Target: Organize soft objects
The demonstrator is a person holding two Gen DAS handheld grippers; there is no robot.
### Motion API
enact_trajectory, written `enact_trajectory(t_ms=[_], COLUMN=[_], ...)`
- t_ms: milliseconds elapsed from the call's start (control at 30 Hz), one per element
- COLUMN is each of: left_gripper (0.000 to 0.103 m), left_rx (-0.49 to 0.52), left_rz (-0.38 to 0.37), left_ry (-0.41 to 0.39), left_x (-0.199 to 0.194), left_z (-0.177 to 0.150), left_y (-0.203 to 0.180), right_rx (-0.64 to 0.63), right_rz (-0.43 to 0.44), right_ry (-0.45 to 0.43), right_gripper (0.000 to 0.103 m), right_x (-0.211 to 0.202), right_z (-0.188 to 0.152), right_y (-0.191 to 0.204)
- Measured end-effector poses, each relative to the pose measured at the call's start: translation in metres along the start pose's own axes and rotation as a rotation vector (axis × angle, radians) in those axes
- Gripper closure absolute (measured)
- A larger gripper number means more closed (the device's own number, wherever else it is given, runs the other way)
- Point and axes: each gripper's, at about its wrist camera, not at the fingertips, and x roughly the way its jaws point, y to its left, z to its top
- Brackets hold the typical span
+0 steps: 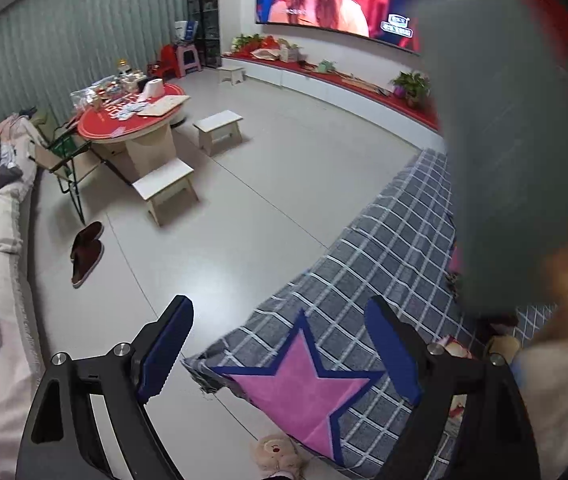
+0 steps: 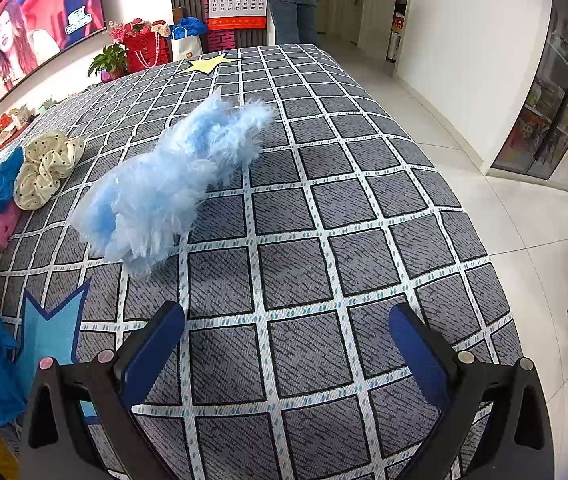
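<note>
We hold our left gripper spread wide over the rug's pink star — nothing sits between its fingers. Our right gripper is spread wide too (nothing in it). The fluffy blue toy lies on the rug ahead — near the dotted scrunchie.
</note>
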Motion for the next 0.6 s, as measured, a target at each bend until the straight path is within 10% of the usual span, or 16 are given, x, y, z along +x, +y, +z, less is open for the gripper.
enact_trajectory(t_ms=[300,600], left_gripper=[0.013,0.013], left_rx=[0.053,0.121], left_rz=[0.110,-0.328], left_ry=[0.168,0.308], left_x=[0.044,0.014], left_z=[-0.002,-0.014], left_y=[0.010,-0.092], right_rx=[0.002,0.004], right_rz=[0.002,0.003], right_ry=[0.000,0.001], right_gripper=[0.001,0.001], right_x=[0.000,0.001], right_z=[-0.001,-0.001], right_y=[-0.002,-0.004])
